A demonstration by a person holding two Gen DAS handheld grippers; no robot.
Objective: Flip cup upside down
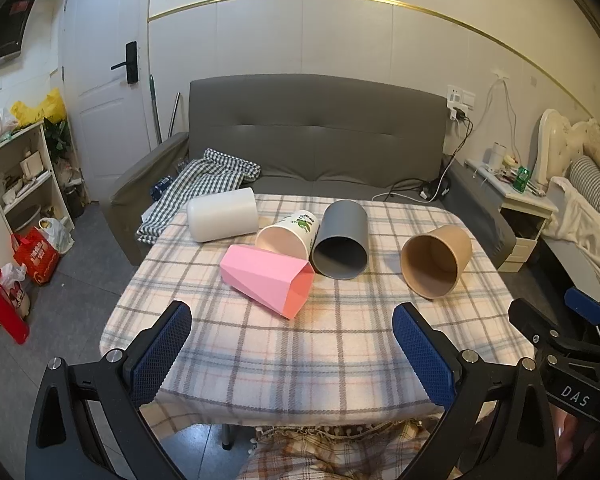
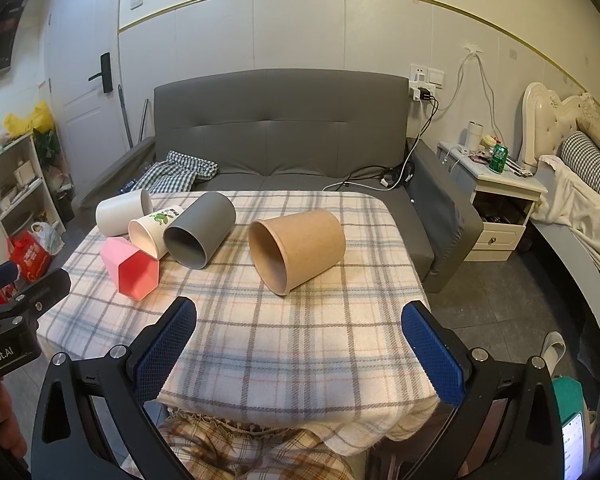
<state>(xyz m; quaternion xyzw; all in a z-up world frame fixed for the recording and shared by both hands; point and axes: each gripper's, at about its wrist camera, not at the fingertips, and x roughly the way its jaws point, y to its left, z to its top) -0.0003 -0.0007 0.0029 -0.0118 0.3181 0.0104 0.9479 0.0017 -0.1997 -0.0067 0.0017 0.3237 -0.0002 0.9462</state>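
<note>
Several cups lie on their sides on the plaid-covered table (image 1: 300,344): a white cup (image 1: 223,215), a printed paper cup (image 1: 288,232), a grey cup (image 1: 341,241), a pink faceted cup (image 1: 268,280) and a brown paper cup (image 1: 436,261). The right wrist view shows them too: white (image 2: 120,212), printed (image 2: 154,230), grey (image 2: 200,234), pink (image 2: 132,268), brown (image 2: 296,250). My left gripper (image 1: 292,320) is open and empty, near the table's front edge, short of the pink cup. My right gripper (image 2: 298,316) is open and empty, short of the brown cup.
A grey sofa (image 1: 316,136) with a checked cloth (image 1: 204,184) stands behind the table. A nightstand (image 2: 500,200) and bed (image 2: 580,184) are at the right. Shelves (image 1: 20,176) and bags (image 1: 36,256) are at the left. The right gripper's body (image 1: 560,344) shows in the left view.
</note>
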